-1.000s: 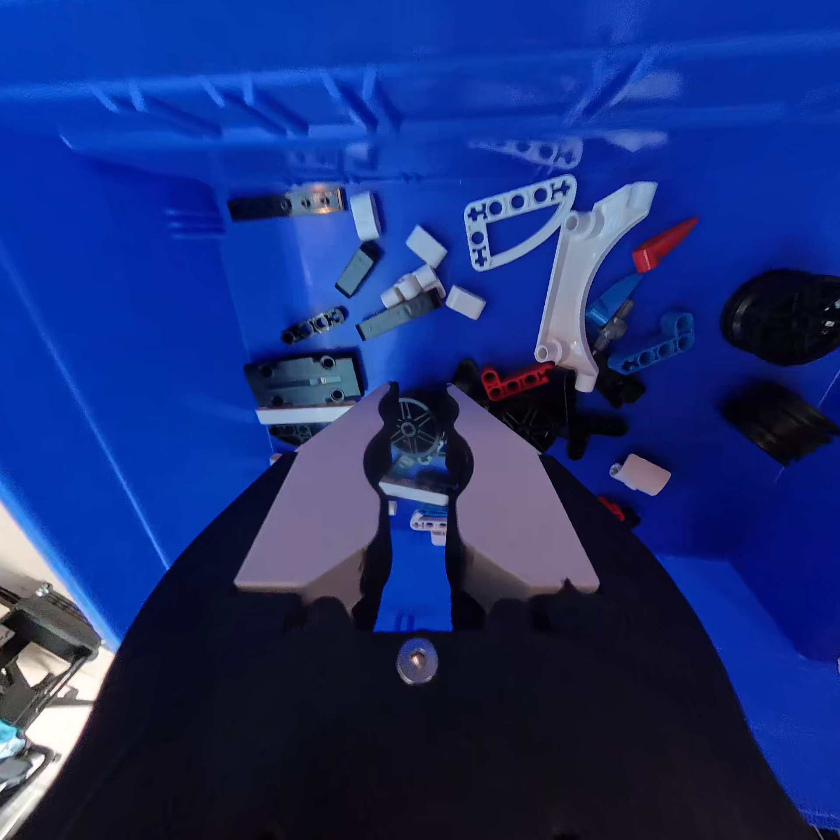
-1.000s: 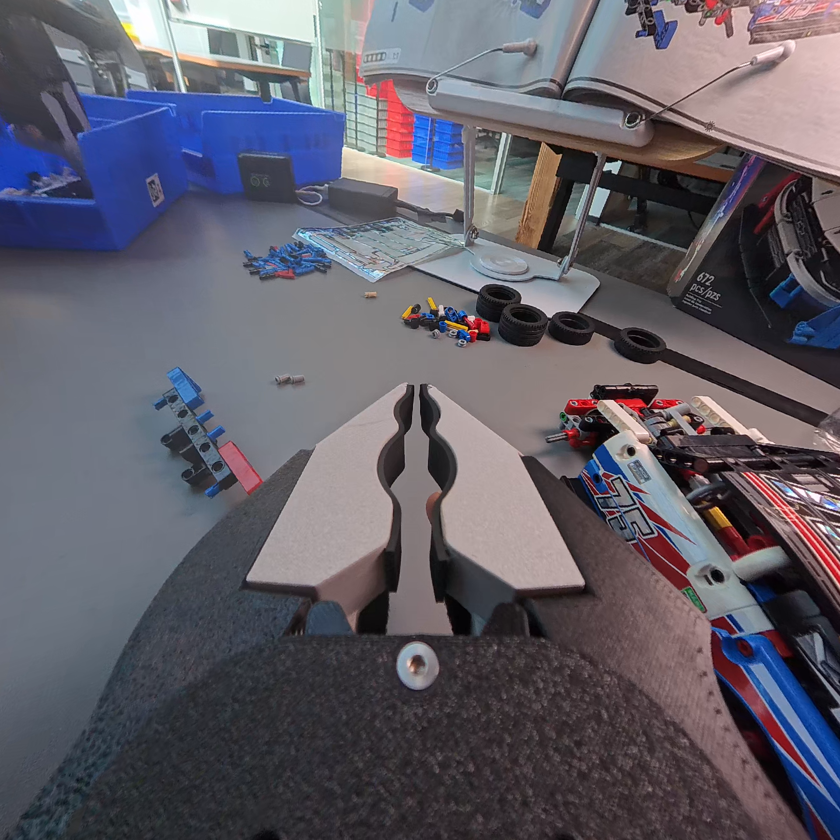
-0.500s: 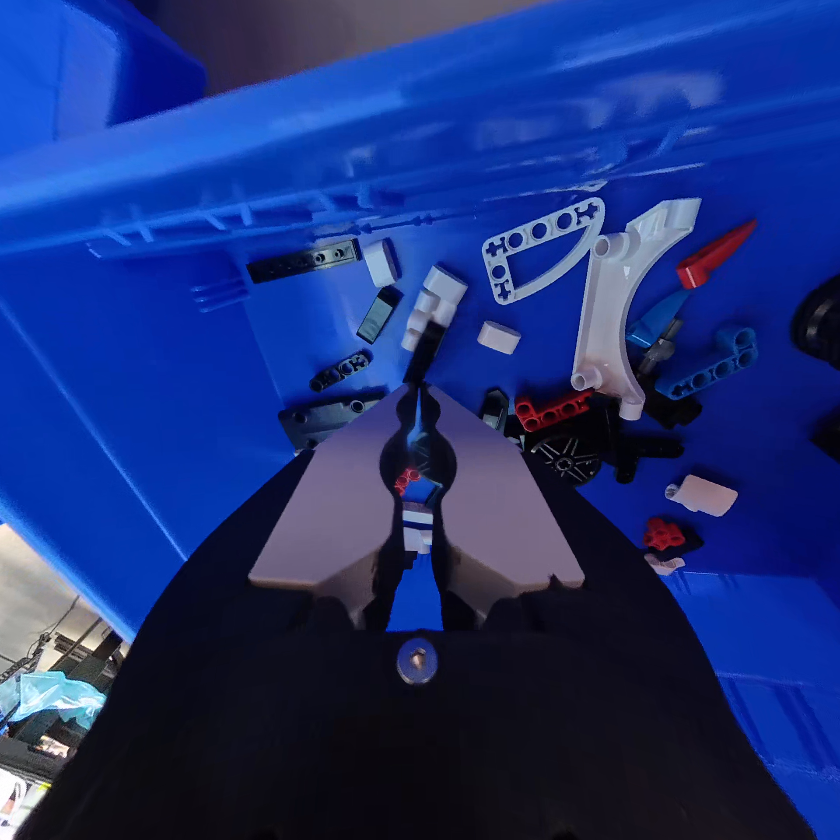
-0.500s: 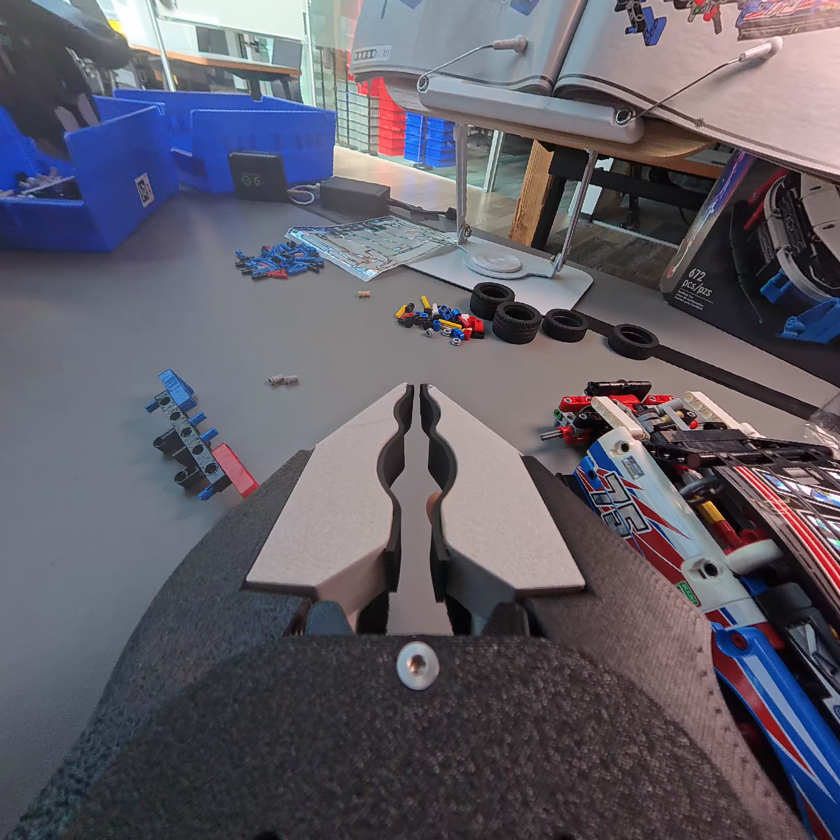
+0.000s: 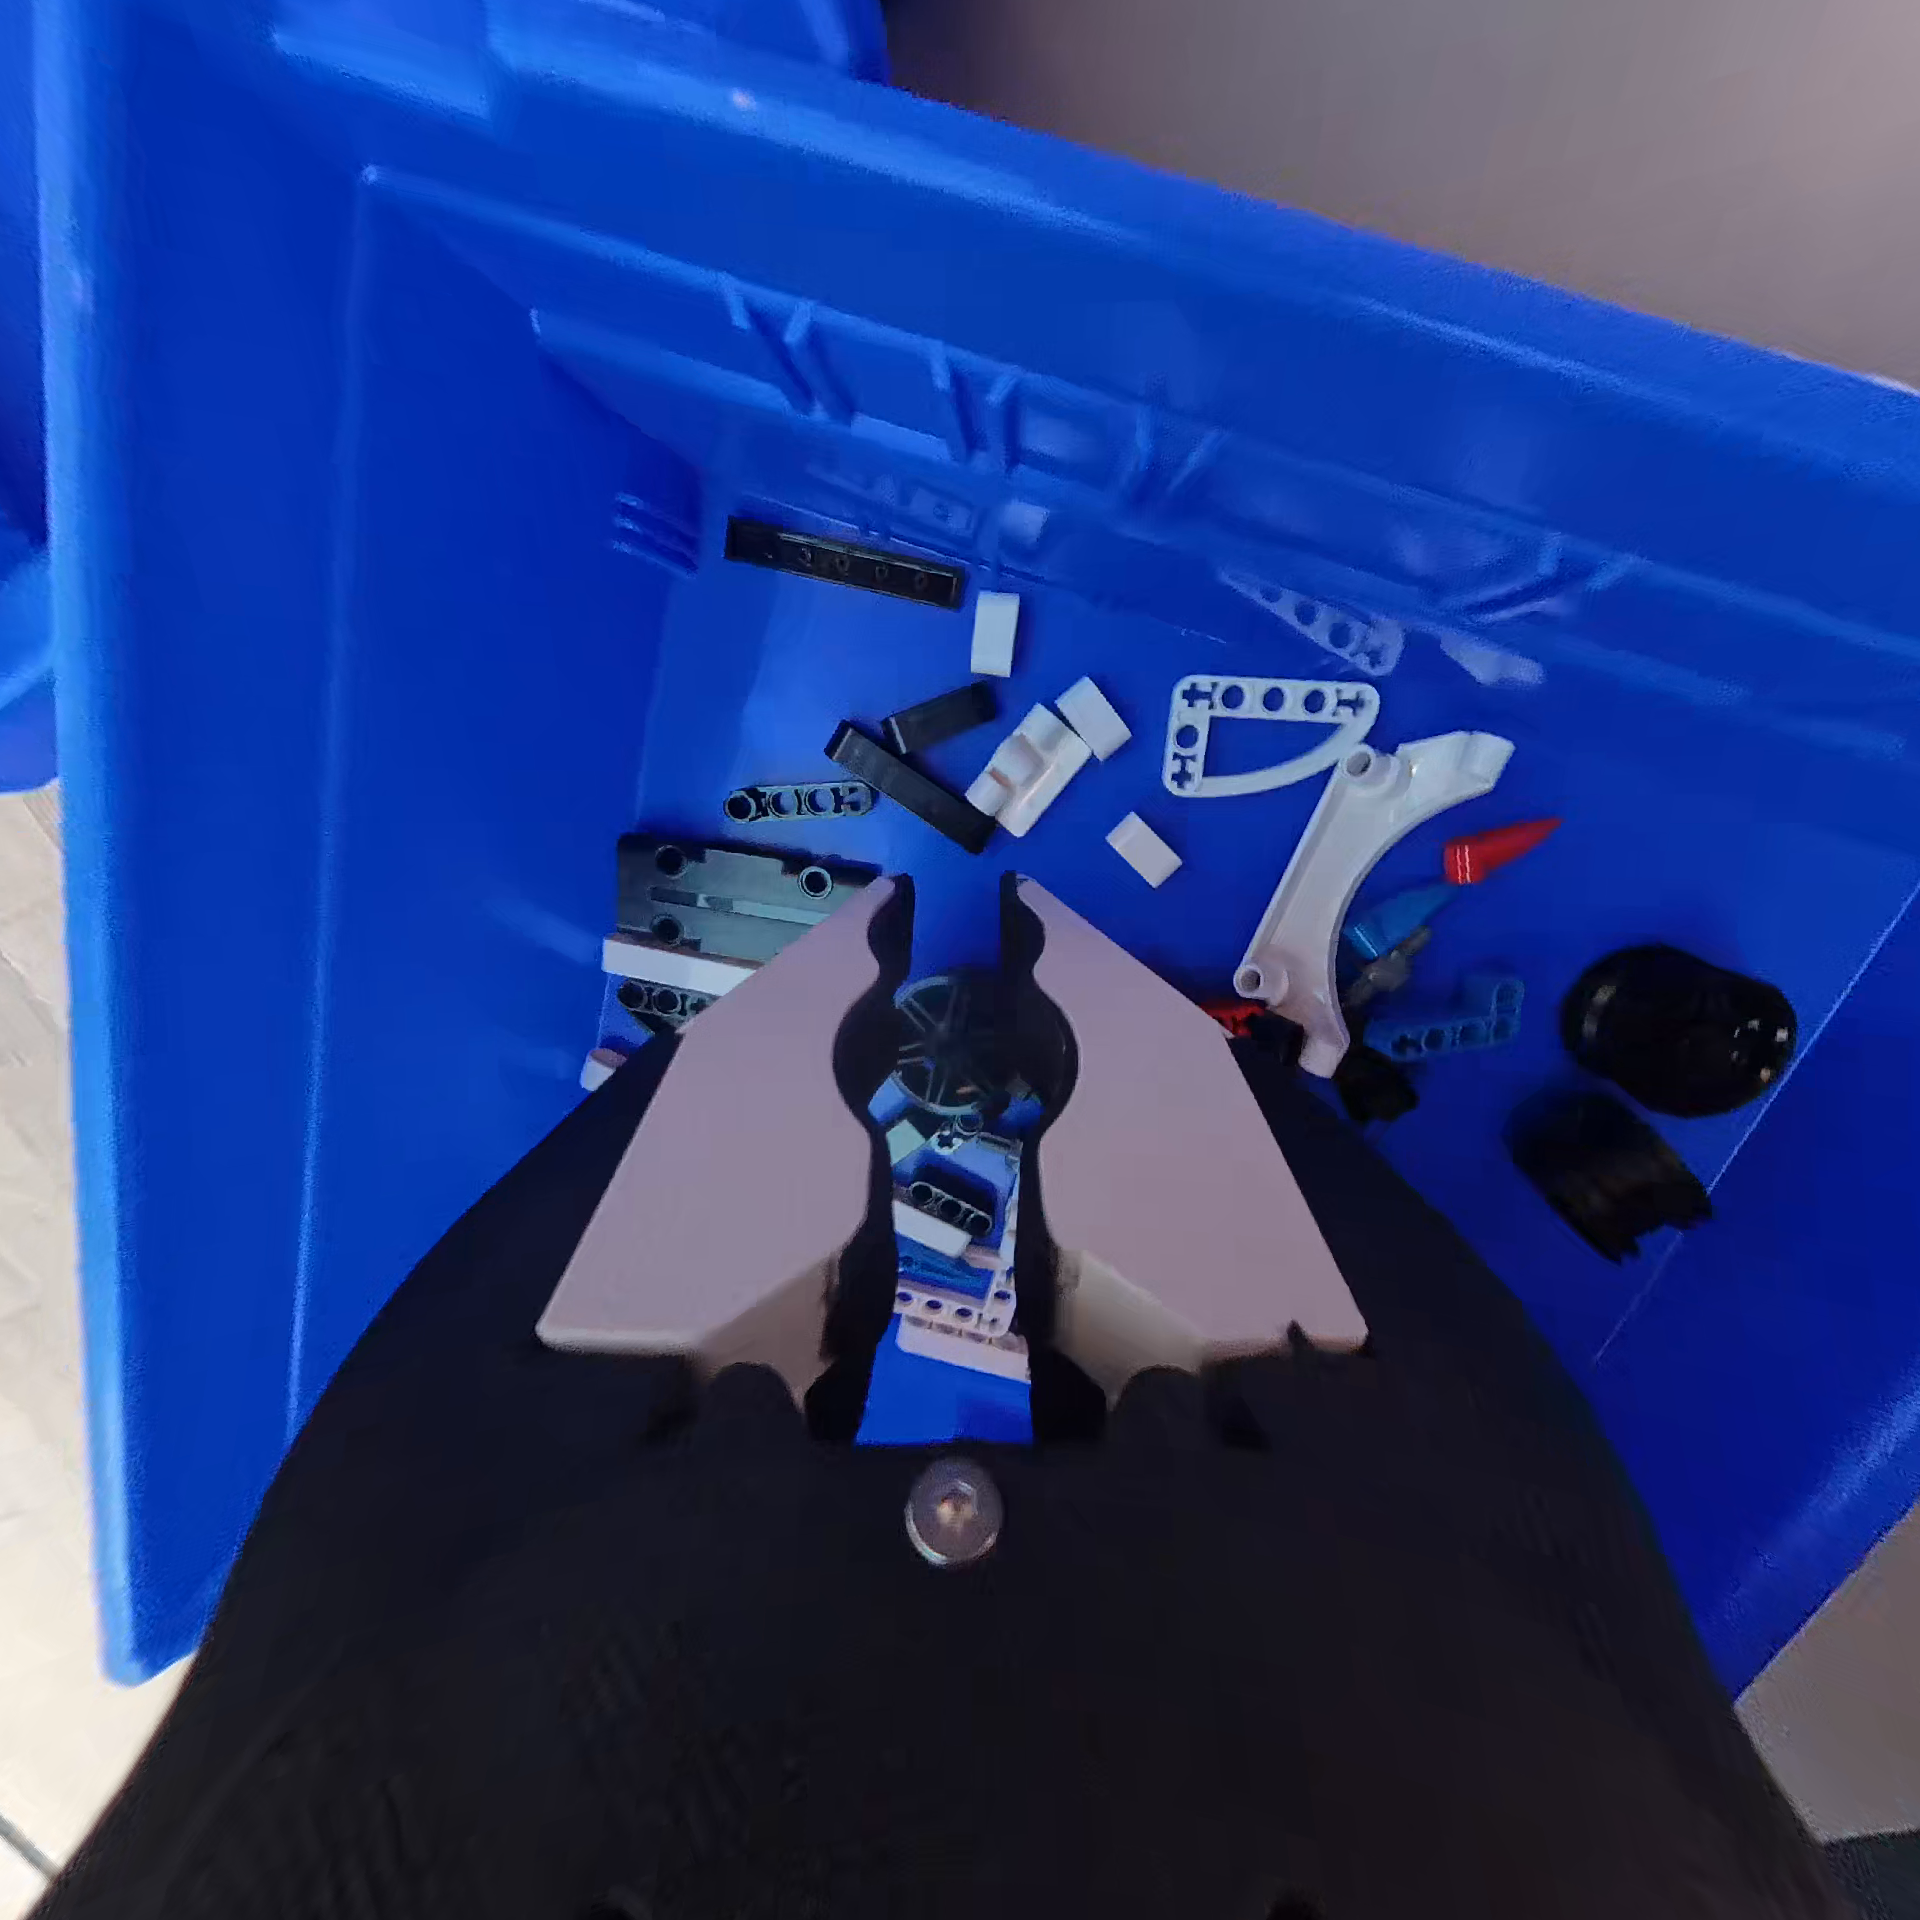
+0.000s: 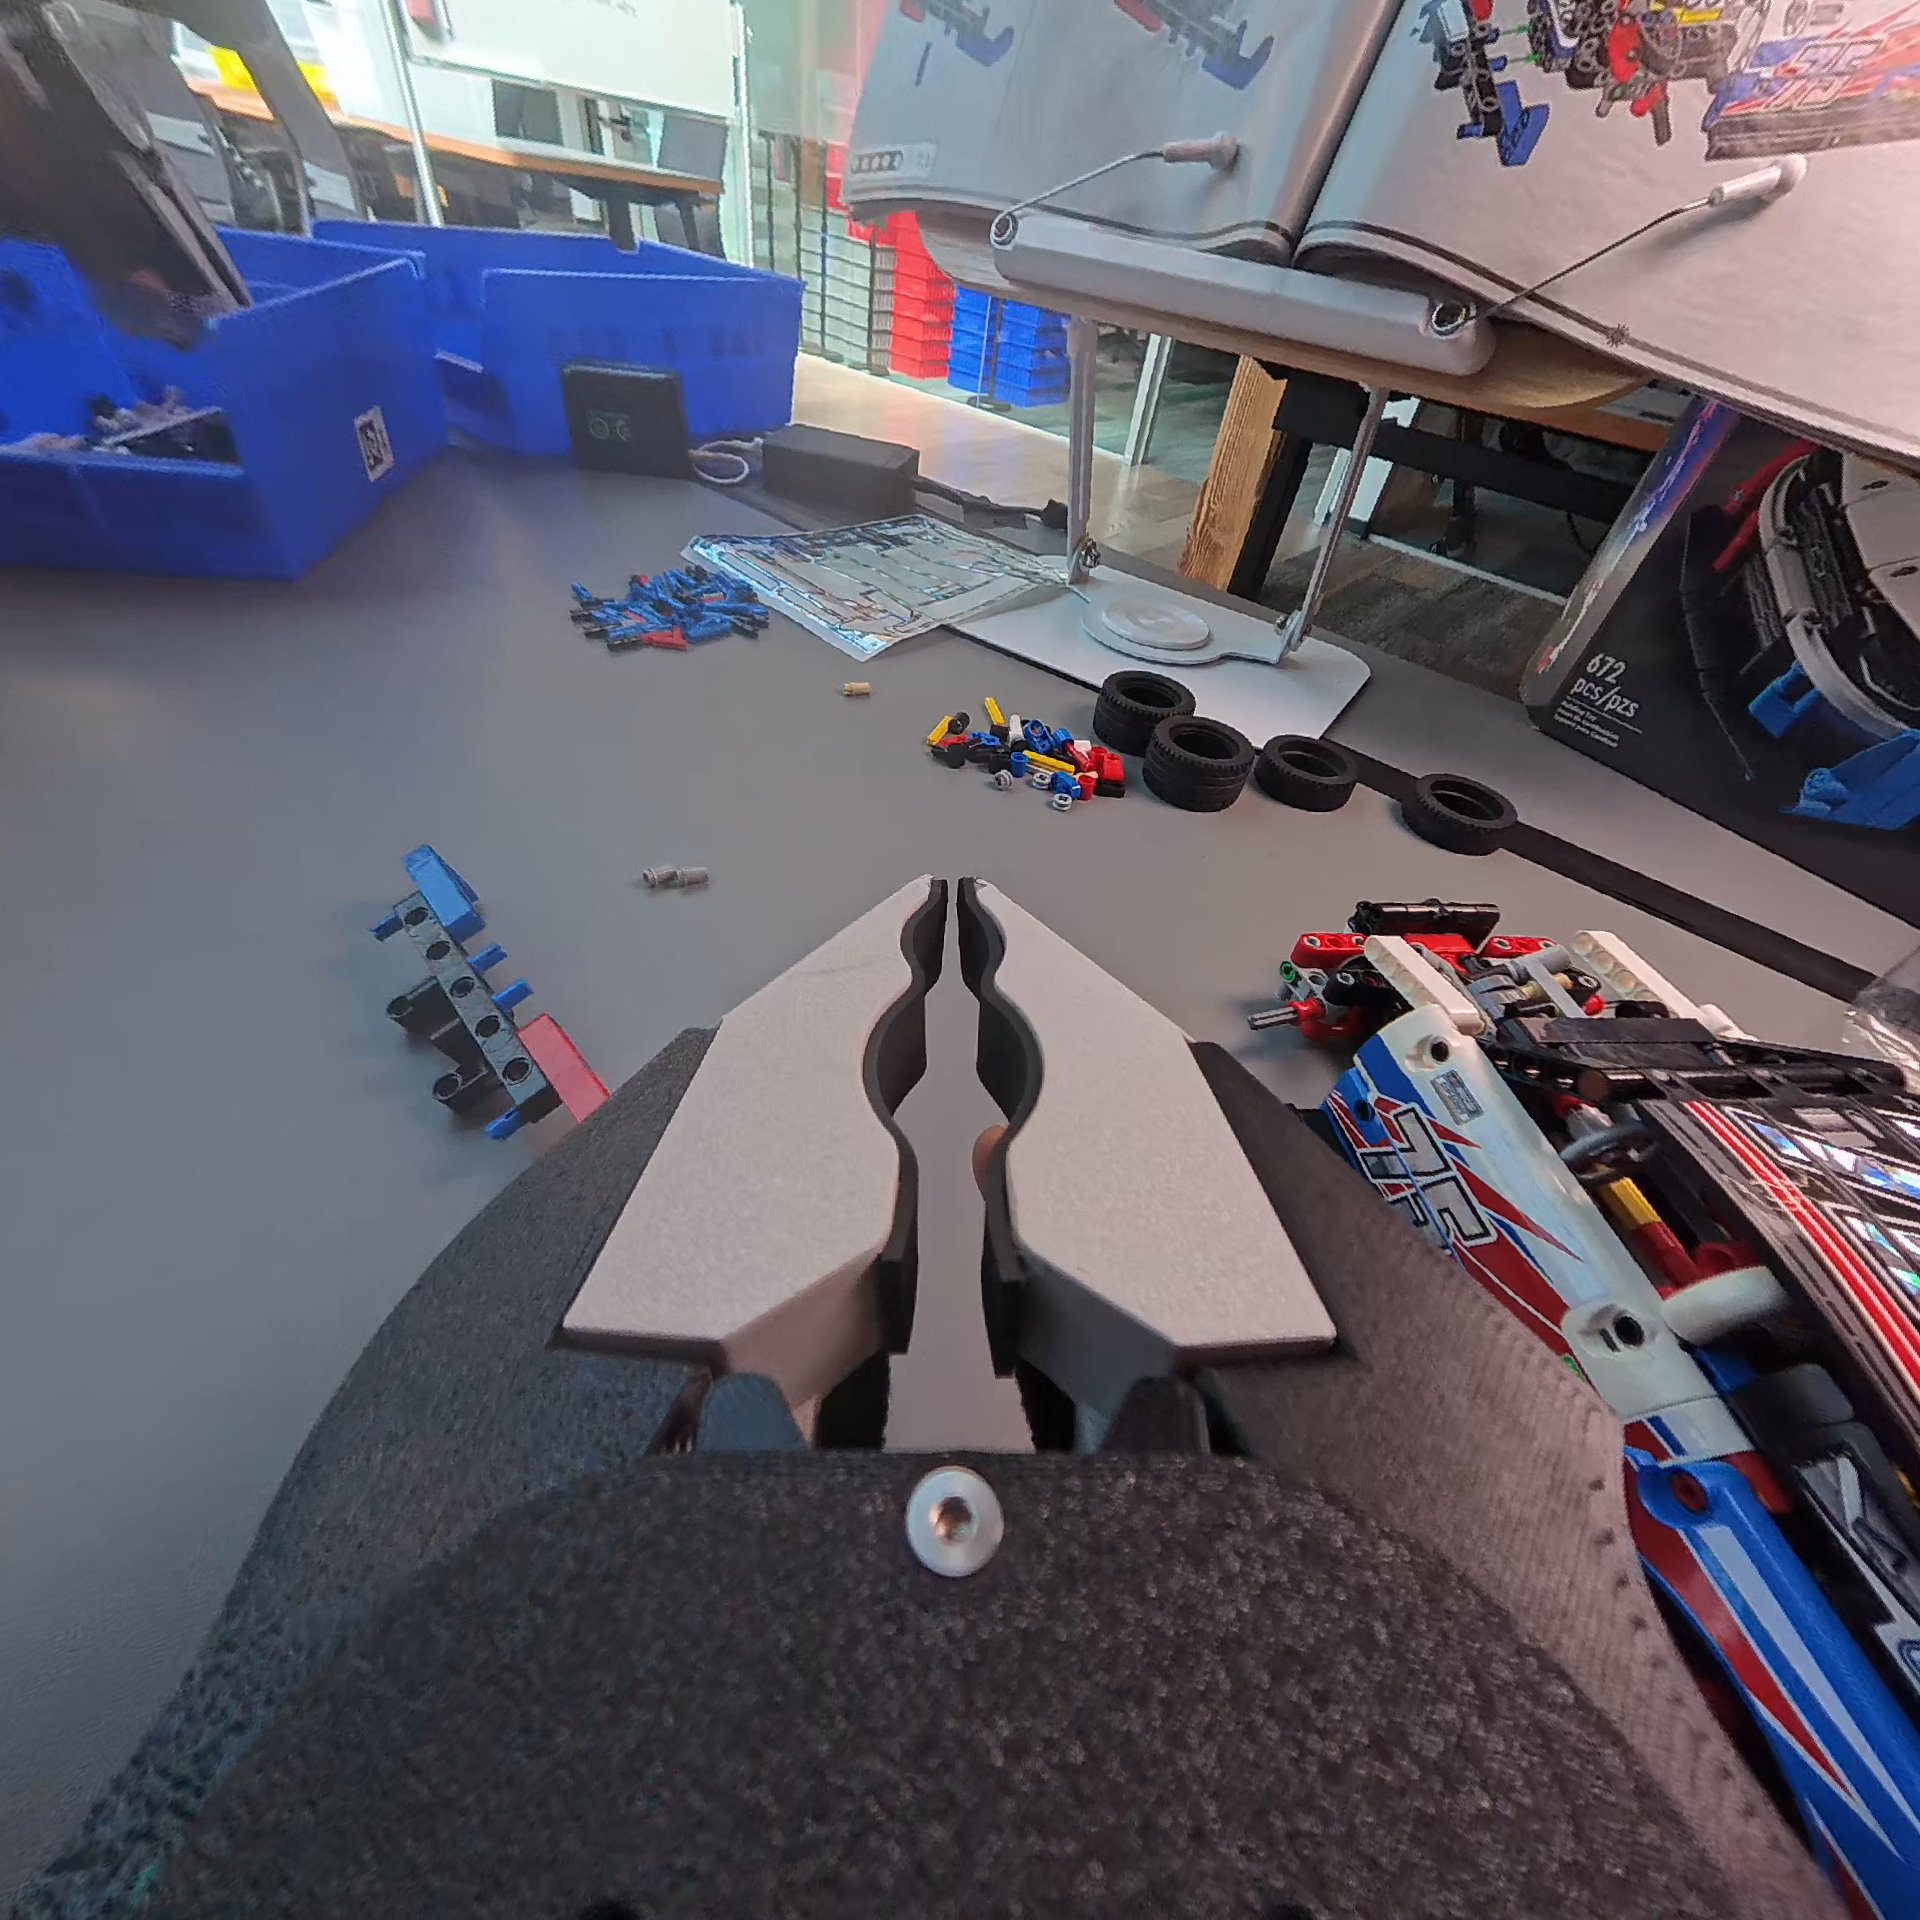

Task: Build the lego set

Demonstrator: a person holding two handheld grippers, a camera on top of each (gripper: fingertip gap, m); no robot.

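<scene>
My left gripper [image 5: 954, 883] hangs over the blue bin [image 5: 416, 727] of loose parts. Its jaws stand a little apart, with a black spoked wheel hub [image 5: 966, 1039] filling their round notch, and it looks held above the bin floor. A white arch [image 5: 1340, 883], a white frame [image 5: 1268, 738], black plates and small white tiles lie on the floor beyond. My right gripper [image 6: 951, 883] is shut and empty above the grey table [image 6: 260, 1195]. The part-built race car [image 6: 1558, 1174] lies just to its right. A small black, blue and red sub-assembly [image 6: 468, 997] lies to its left.
Two black tyres [image 5: 1678, 1029] lie at the bin's right wall. On the table are several tyres [image 6: 1195, 758], two piles of small pins [image 6: 1029, 758], a sticker sheet [image 6: 873, 571], the manual stand [image 6: 1164, 634], the set box [image 6: 1745, 644] and blue bins [image 6: 260, 468] at far left. My hands' fingertips stand some 60 cm from each other. Measured from the fingertips, the white arch [image 5: 1340, 883] is 7 cm or so from the left gripper and 55 cm from the right.
My left gripper has drawn back and up from the bin floor. Its jaws, tip to tip half a second ago, now stand apart around the wheel hub. My right gripper has barely moved.
</scene>
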